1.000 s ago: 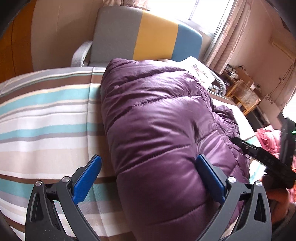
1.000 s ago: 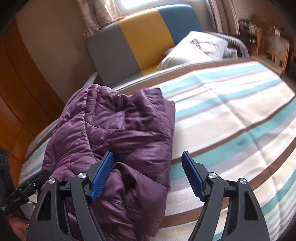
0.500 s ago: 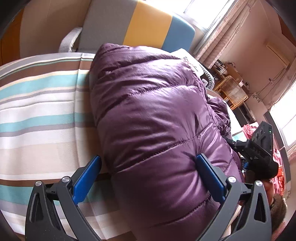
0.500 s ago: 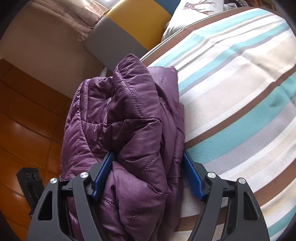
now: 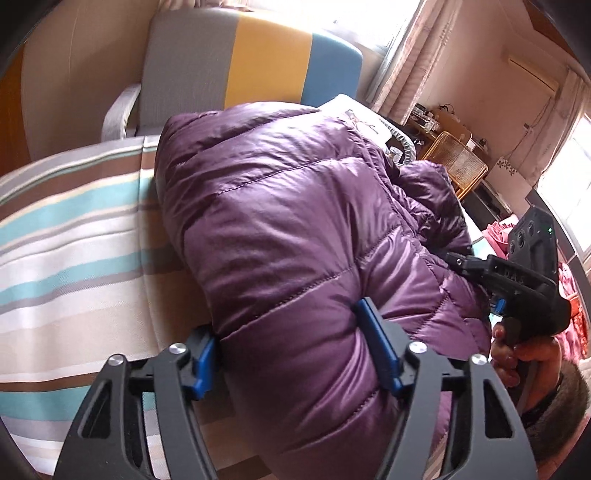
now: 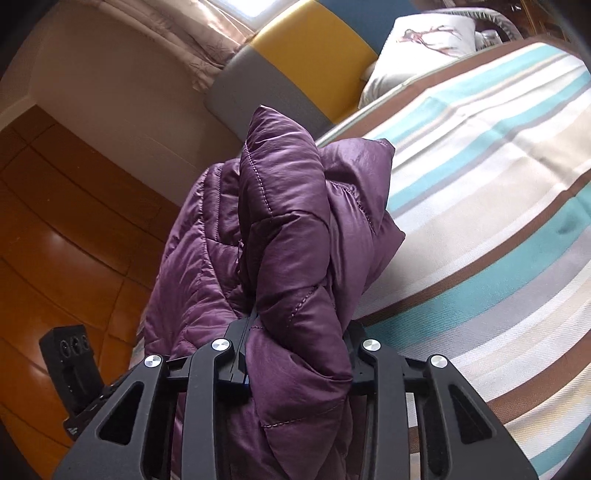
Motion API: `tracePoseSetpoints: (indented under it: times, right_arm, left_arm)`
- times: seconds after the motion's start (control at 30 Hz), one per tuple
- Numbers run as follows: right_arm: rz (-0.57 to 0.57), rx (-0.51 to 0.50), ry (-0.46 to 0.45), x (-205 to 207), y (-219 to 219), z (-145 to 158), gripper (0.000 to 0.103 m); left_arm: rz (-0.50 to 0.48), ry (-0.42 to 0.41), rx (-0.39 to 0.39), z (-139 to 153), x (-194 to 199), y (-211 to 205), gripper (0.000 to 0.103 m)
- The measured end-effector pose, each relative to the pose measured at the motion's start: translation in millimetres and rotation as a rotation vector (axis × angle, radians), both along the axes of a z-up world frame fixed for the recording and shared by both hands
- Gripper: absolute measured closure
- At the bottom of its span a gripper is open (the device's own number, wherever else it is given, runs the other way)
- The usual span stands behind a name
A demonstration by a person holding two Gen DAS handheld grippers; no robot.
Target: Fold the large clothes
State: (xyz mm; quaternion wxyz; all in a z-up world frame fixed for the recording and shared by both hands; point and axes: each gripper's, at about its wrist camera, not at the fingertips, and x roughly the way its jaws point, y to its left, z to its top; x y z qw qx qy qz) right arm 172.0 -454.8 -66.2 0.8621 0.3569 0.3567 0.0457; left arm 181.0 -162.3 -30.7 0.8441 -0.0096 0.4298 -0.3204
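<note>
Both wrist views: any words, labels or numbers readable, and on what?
None readable.
Raised lettering on the right claw's body: too blurred.
White mark on the left claw's housing: too small.
Pillow: a printed picture, no words.
Both claws have just been closing on the purple jacket, pads pressing it.

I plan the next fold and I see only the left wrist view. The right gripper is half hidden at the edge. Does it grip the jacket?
Observer: Yes. The right gripper is shut on a bunched fold of the purple jacket; its jaws have just been closing.
Operator: What lies right of this fold?
Observer: Bare striped bedcover.
Operator: And the pillow?
Observer: The white pillow lies beyond the bedcover's far edge, beside the colour-block chair.
</note>
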Motion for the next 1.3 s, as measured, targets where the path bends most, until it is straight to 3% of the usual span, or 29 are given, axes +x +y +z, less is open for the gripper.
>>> tracePoseSetpoints:
  times: [0.5,0.93,1.3]
  right_arm:
    - [0.039,-0.012,-0.129,-31.2,42.1,33.5,0.071]
    - [0.13,0.018,-0.207,3.9,101.2,59.8,0.071]
    - [0.25,0.012,-0.207,75.9,167.8,65.5,0.071]
  left_arm:
    - [0.058,-0.092,-0.031,26.9,-38.8,37.7,0.046]
    - [0.169,-0.186,-0.033,60.1,-57.8,106.2,0.046]
    - [0.309,-0.208,-0.045,59.9,-40.2,188.7,0.046]
